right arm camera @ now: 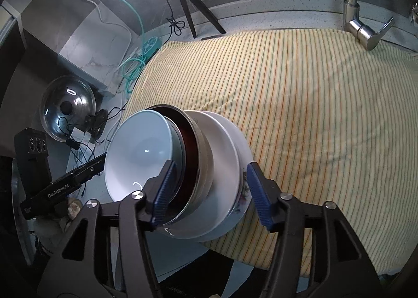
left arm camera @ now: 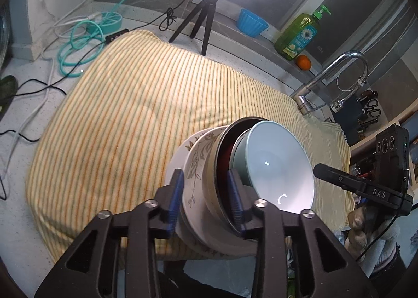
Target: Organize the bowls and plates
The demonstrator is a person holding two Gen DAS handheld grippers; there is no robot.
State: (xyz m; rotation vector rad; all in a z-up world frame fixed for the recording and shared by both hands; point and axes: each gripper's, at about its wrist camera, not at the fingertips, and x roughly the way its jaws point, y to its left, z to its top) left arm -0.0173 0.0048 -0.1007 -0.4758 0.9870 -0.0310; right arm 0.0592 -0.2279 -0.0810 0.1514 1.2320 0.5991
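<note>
A stack of dishes stands at the front edge of the striped cloth (left arm camera: 125, 115) (right arm camera: 326, 115). A pale bowl (left arm camera: 277, 162) (right arm camera: 138, 151) lies on top. It rests in a metal bowl (left arm camera: 222, 146) (right arm camera: 194, 138) with a dark red inside. Under that are a floral bowl (left arm camera: 201, 156) and plates (right arm camera: 227, 141). My left gripper (left arm camera: 205, 172) is open and straddles the floral and metal bowl rims. On the opposite side my right gripper (right arm camera: 211, 164) is open too, its pads standing either side of the stack's rims.
A ring light on a tripod (left arm camera: 206, 15) stands behind the cloth, with a blue bowl (left arm camera: 252, 22), a green soap bottle (left arm camera: 297, 36), an orange (left arm camera: 303, 62) and a faucet (left arm camera: 339, 73) along the back. Cables (left arm camera: 78, 44) lie to the left. A pot lid (right arm camera: 66, 107) is beside the counter.
</note>
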